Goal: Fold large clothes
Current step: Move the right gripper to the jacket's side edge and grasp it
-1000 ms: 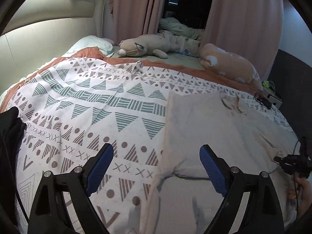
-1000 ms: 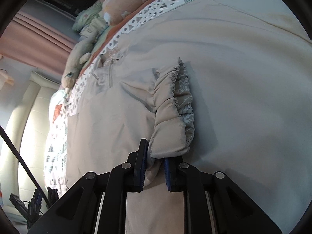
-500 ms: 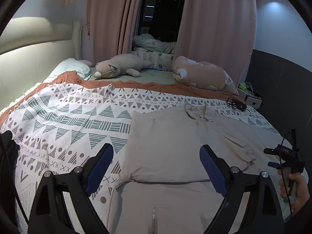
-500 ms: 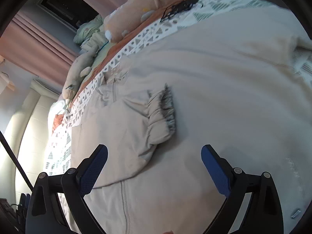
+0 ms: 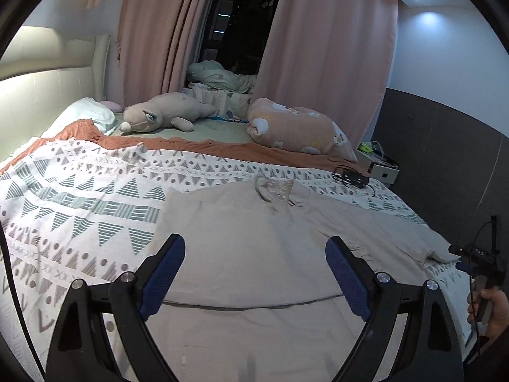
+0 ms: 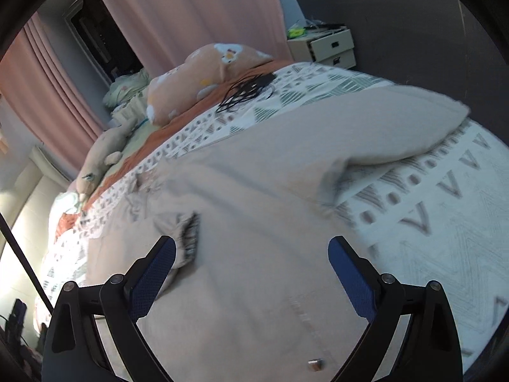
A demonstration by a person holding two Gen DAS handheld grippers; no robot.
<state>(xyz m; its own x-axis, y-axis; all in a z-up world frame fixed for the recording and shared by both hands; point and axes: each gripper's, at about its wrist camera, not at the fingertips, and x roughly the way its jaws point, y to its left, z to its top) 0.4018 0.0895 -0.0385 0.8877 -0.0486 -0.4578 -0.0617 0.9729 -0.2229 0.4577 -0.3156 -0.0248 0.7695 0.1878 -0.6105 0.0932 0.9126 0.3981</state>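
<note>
On the far left of the left wrist view, a cream headboard ran along the wall, with a white pillow at its foot. Beside it, a grey plush cat lay on the far side of the bed, in front of pink curtains, and a peach plush pillow sat further right. A white blanket with grey triangles covered the bed. Spread flat on it, near the middle, lay the beige jacket, its collar pointing to the far side. The left gripper hung over the jacket's near part with its blue pads wide apart, holding nothing. Further right, a black cable bundle rested on the blanket beyond the jacket, and a small nightstand stood by the dark wall. At the right edge, the person's right hand held the other tool by its handle.

Over in the right wrist view, which was blurred, the jacket's left sleeve lay folded across the chest, its gathered cuff just beyond the left pad. The right gripper was also released, pads spread, above the jacket's front. The other sleeve stretched out to the right over the blanket.
</note>
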